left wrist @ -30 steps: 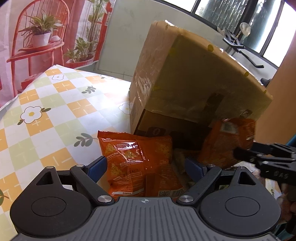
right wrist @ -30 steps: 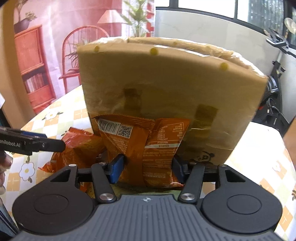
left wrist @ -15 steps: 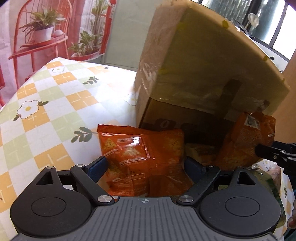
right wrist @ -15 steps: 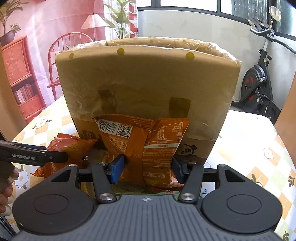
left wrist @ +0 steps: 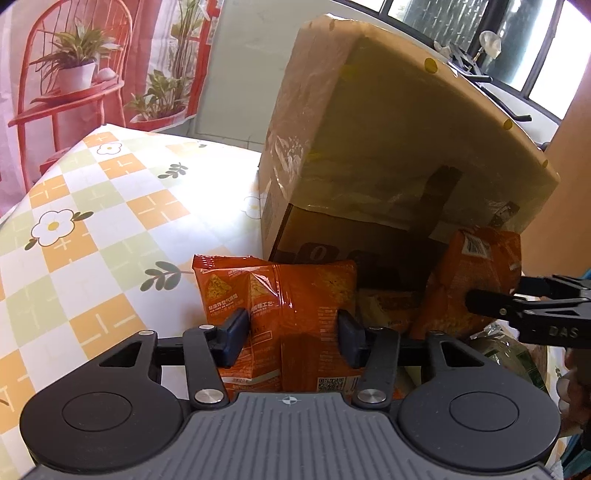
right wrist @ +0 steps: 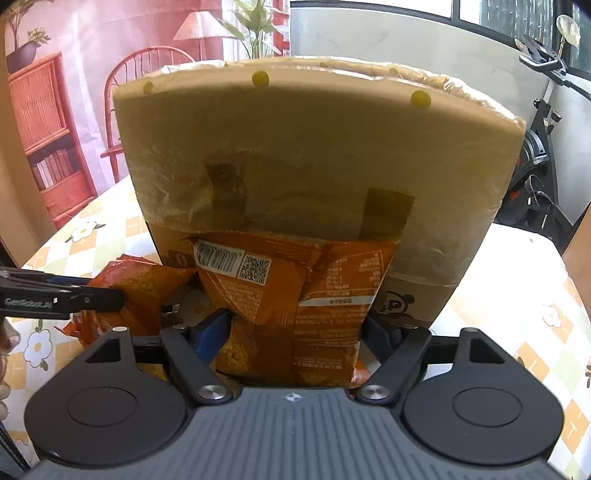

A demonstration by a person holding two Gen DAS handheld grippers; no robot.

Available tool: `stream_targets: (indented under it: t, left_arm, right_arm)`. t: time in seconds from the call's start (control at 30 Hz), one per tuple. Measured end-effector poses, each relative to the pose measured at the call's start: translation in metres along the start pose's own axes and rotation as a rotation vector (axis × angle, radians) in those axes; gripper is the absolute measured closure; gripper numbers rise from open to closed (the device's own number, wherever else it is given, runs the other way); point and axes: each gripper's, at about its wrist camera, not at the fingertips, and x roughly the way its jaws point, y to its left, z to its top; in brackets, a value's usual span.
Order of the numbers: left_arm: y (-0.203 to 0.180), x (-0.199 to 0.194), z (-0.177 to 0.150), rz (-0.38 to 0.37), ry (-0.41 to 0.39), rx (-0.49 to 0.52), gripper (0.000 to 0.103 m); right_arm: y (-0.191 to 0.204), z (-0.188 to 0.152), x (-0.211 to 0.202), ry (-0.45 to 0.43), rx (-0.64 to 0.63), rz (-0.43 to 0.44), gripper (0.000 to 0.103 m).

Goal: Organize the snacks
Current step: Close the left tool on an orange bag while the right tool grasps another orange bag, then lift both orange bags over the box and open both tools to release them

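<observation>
Two orange snack bags are seen in front of the cardboard box [left wrist: 388, 140], which serves as landmark. The left snack bag [left wrist: 280, 295], printed with triangular chips, is held upright just before the box's left front corner. The right snack bag [right wrist: 295, 291], turned so its barcode and QR code face outward, is held upright against the box's front face, its top edge reaching the taped flap [right wrist: 306, 155].

A home dining corner: checkered floral tablecloth [left wrist: 92, 221] lower left, exercise bike [right wrist: 539, 155] right by the windows [right wrist: 517, 18] at top.
</observation>
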Motion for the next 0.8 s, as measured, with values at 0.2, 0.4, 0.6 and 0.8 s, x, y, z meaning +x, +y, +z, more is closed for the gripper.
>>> stream_targets:
  t: [0.2, 0.4, 0.6, 0.8]
  left_arm:
    - [0.000, 0.003, 0.003, 0.086, 0.025, -0.001, 0.013]
    - [0.016, 0.015, 0.005, 0.033, 0.057, -0.069, 0.013]
    - [0.028, 0.026, 0.003, -0.027, 0.077, -0.133, 0.012]
    - [0.031, 0.028, 0.000, -0.074, 0.062, -0.141, 0.026]
  right_arm:
    - [-0.009, -0.002, 0.005, 0.024, 0.059, 0.020, 0.030]
    - [-0.009, -0.001, 0.006, 0.029, 0.059, 0.020, 0.029]
    - [-0.005, 0.004, 0.015, 0.052, 0.037, 0.024, 0.025]
    - [-0.005, 0.003, 0.020, 0.054, 0.037, 0.045, 0.030]
